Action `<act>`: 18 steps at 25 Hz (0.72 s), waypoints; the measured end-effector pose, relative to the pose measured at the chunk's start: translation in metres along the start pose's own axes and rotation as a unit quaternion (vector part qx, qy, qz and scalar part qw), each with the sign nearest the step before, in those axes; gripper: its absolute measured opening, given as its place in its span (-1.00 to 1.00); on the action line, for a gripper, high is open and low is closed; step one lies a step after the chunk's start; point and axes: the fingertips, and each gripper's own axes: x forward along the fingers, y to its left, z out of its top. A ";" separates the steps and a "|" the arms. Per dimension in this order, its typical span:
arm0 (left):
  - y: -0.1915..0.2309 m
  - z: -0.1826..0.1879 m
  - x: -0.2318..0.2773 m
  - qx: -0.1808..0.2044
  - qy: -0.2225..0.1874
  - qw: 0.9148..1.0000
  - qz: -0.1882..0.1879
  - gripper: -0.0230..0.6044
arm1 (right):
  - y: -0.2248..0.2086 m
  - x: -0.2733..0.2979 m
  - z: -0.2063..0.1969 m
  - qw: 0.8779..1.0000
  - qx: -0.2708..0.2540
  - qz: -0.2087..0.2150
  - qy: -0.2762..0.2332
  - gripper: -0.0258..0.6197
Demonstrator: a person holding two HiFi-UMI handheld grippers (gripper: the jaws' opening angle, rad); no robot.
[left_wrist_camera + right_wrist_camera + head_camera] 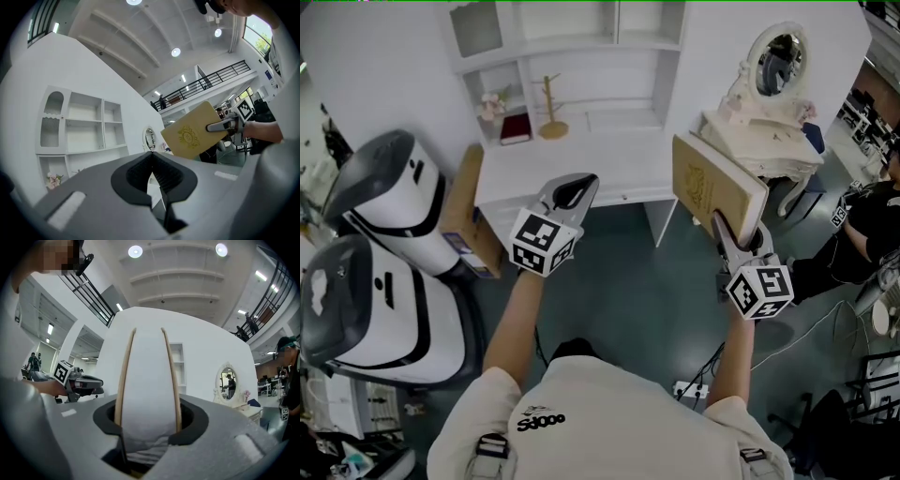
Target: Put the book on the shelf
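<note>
A tan hardcover book (pixel 710 186) with a gold emblem stands upright in the air, right of the white desk (pixel 609 159). My right gripper (pixel 729 230) is shut on its lower edge. In the right gripper view the book (pixel 147 376) is edge-on, with white pages between two tan covers, filling the jaws. My left gripper (pixel 577 187) hovers over the desk's front edge, shut and holding nothing; its pads (pixel 161 176) meet. From the left gripper view the book (pixel 191 136) hangs in front of the white shelf unit (pixel 84 124). The shelf (pixel 572 56) rises behind the desk.
A dark red book (pixel 515 128), a wooden stand (pixel 551 111) and flowers (pixel 492 103) sit in the shelf's lower bay. A white vanity with an oval mirror (pixel 780 64) stands at the right. At the left are a cardboard box (pixel 467 211) and two white and black machines (pixel 384 244).
</note>
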 end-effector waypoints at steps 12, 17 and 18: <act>0.079 -0.024 0.089 0.001 -0.024 1.000 -0.002 -0.87 | -0.053 0.100 -0.009 1.000 -0.010 -0.008 -0.020 -0.28; 0.143 -0.034 0.147 -0.002 -0.026 1.000 -0.006 -0.87 | -0.084 0.171 -0.008 0.999 -0.005 -0.025 -0.022 -0.28; 0.153 -0.034 0.158 -0.001 -0.026 1.000 -0.009 -0.87 | -0.089 0.184 -0.006 0.999 -0.007 -0.027 -0.023 -0.28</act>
